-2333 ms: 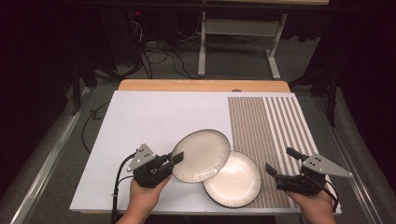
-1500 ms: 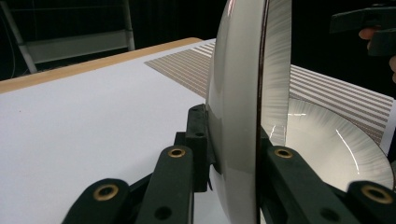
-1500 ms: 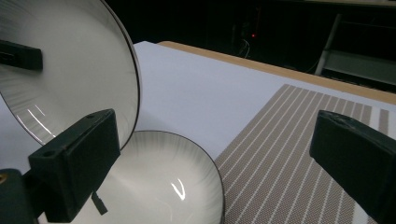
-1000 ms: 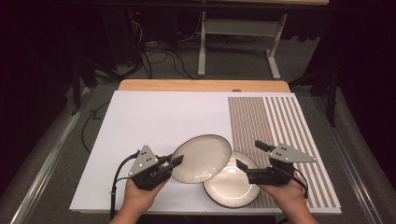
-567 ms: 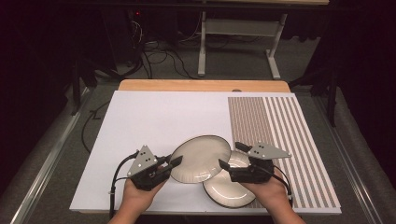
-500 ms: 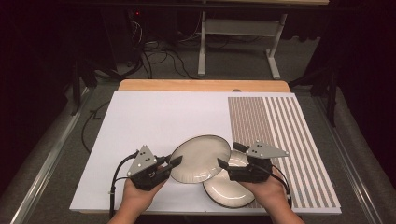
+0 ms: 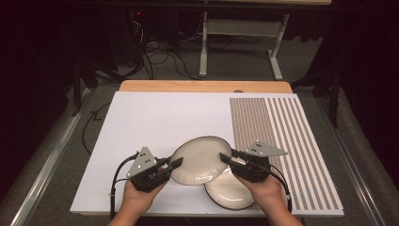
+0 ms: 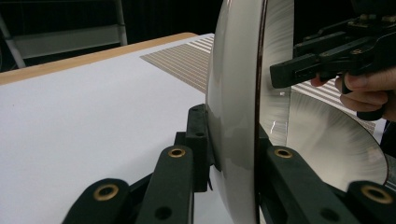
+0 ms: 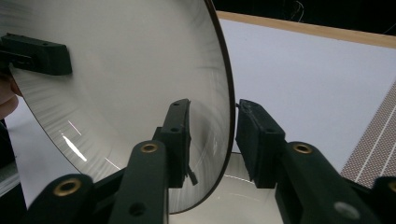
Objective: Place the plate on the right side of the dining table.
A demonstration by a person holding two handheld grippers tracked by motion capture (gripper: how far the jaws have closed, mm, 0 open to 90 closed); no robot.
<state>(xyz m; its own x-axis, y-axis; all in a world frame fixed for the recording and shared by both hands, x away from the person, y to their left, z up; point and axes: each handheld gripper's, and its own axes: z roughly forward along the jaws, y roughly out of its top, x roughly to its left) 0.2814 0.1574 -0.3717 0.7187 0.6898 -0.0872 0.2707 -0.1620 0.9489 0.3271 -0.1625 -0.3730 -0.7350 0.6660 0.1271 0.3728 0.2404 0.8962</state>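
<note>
**Left gripper holds the raised plate while the right one closes on its far rim**

The left gripper [image 7: 175, 164] is clamped on the near-left rim of a round, cream-coloured glazed plate with a thin dark edge [image 7: 200, 160], holding it tilted above the white table top [image 7: 155, 117]. In the left gripper view the rim sits pinched between the 2 black jaws, pads pressed to both faces. This upper plate looks stiff, smooth and breakable (the glossy streaks suggest a slick glaze), so I judge it could slide or swing in a 1-sided pinch; the rim is the only place thin enough to take hold of. It is bare, with nothing in it.

Under its right part lies a second cream-coloured round plate [image 7: 230, 193], flat on the table by the front edge, also bare, partly over the brown-striped mat [image 7: 282, 136].

The right gripper [image 7: 225, 157] has just been closing its jaws, and the raised plate's right rim stands between them. In the right gripper view a gap shows between the right pad and the rim, so the jaws are narrowed round the plate but not yet pressing on it.
</note>
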